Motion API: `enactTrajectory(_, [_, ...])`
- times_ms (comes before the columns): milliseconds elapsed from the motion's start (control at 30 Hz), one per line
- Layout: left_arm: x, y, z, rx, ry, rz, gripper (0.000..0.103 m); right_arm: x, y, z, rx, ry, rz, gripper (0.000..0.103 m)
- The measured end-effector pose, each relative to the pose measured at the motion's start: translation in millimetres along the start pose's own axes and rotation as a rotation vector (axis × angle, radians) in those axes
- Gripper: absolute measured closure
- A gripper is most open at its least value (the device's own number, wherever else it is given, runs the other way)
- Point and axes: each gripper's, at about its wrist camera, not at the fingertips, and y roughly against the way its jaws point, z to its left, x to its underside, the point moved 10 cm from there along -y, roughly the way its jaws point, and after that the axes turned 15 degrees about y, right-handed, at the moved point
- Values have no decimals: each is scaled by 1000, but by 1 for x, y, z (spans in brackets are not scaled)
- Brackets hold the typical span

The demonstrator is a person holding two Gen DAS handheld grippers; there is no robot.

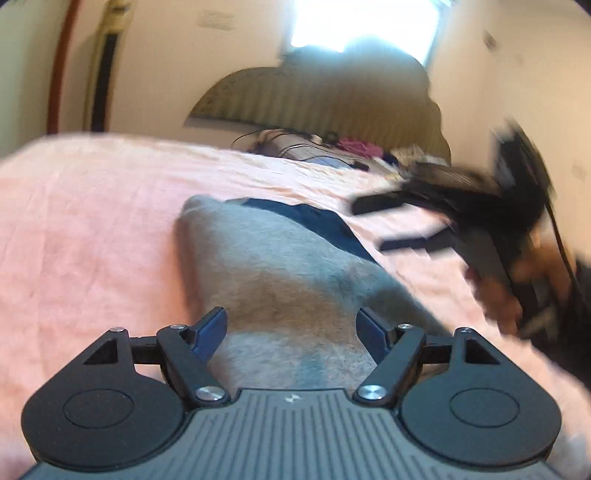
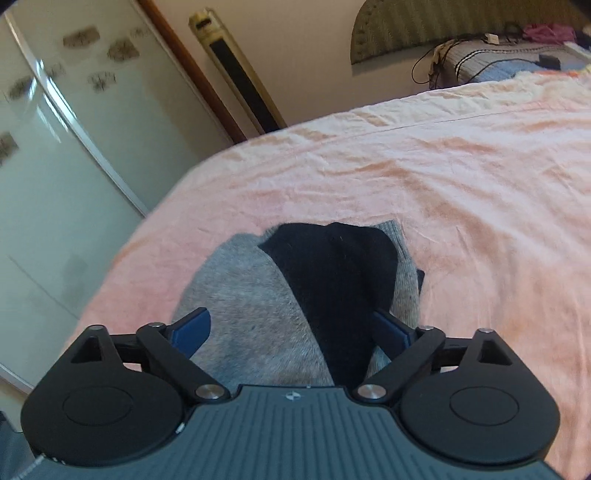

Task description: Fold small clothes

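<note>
Fabric fills the near ground in both wrist views: a grey garment with a dark navy part lies on the pink sheet of a bed. In the left view the left gripper has its blue-padded fingers spread wide, one on each side of the grey cloth; whether they touch it cannot be told. Right of the cloth, blurred, the right gripper hangs over the sheet with its jaws apart, gripping nothing, a hand on its handle. In the right view its fingers stand wide over the garment's near end, the navy part running up between them. No writing can be read; only a small pale mark shows on each gripper body. Farther off, at the bed's head, lie cables, a striped pillow and a magenta cloth, below a curved headboard. A bright window stands behind; a glass-panelled door lies left.
</note>
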Motion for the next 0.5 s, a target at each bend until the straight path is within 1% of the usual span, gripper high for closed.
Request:
enactTrajectory(33, [0, -2, 13, 1, 85, 43, 26, 13, 7, -6, -24, -50, 22, 3])
enactTrajectory(67, [3, -5, 25, 6, 167, 89, 26, 28, 11, -11, -48, -98, 64, 6])
enactTrajectory(100, [8, -11, 35, 28, 248, 142, 27, 43, 14, -15, -58, -124, 104, 11])
enactTrajectory(133, [11, -13, 39, 54, 285, 153, 27, 57, 17, -16, -56, -132, 137, 12])
enactTrajectory(167, [11, -12, 38, 72, 297, 151, 27, 68, 22, -15, -62, -127, 142, 13])
enactTrajectory(200, [15, -14, 37, 107, 325, 189, 27, 75, 30, -11, -84, -127, 119, 11])
enactTrajectory(267, [21, -19, 30, 171, 391, 240, 27, 87, 36, -4, -163, -197, 116, 11])
enactTrajectory(300, [23, -22, 27, 184, 399, 247, 29, 92, 37, -1, -200, -227, 118, 10])
enactTrajectory(333, [24, -25, 25, 181, 391, 249, 35, 96, 36, 3, -234, -247, 114, 11])
enactTrajectory(367, [28, -27, 24, 170, 388, 257, 54, 97, 36, 5, -247, -252, 108, 12])
enactTrajectory(400, [29, -33, 27, 147, 404, 278, 87, 97, 36, 4, -241, -253, 107, 20])
enactTrajectory(433, [33, -39, 31, 124, 424, 307, 90, 98, 34, 2, -229, -261, 122, 53])
enactTrajectory(467, [33, -36, 30, 130, 436, 302, 90, 103, 30, -2, -208, -259, 166, 81])
enactTrajectory(500, [34, -33, 29, 124, 420, 299, 91, 107, 28, -3, -193, -239, 177, 82])
